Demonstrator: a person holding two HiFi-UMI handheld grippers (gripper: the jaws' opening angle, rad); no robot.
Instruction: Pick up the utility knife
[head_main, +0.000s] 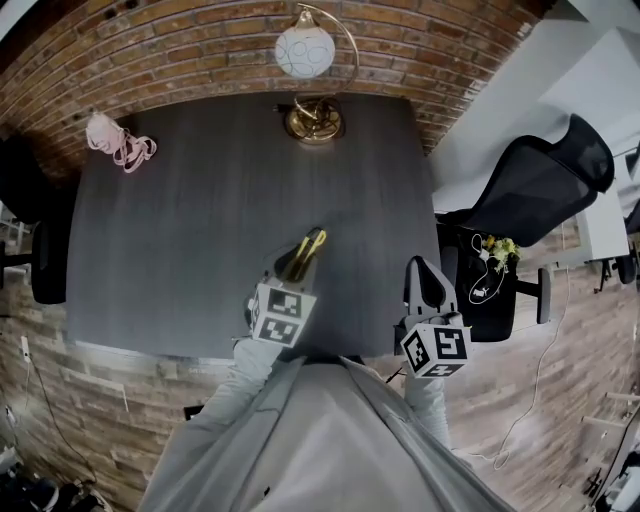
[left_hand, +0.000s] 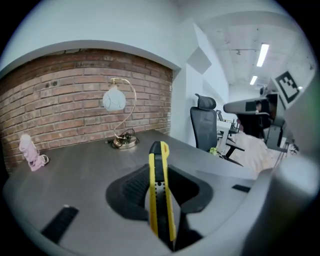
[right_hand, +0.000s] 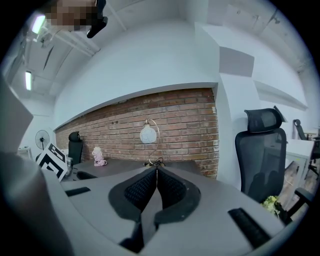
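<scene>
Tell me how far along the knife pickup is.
Done: the left gripper is shut on the utility knife. In hand: holding it, seemingly clear of the table; the right gripper is shut and empty. Left: apparently nothing.

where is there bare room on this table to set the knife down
Most of the table is bare: the wide stretch between the pink bundle at the far left corner and the lamp at the far edge. Crowded only at the near edge, where the left tool holds the utility knife beside the right tool.
</scene>
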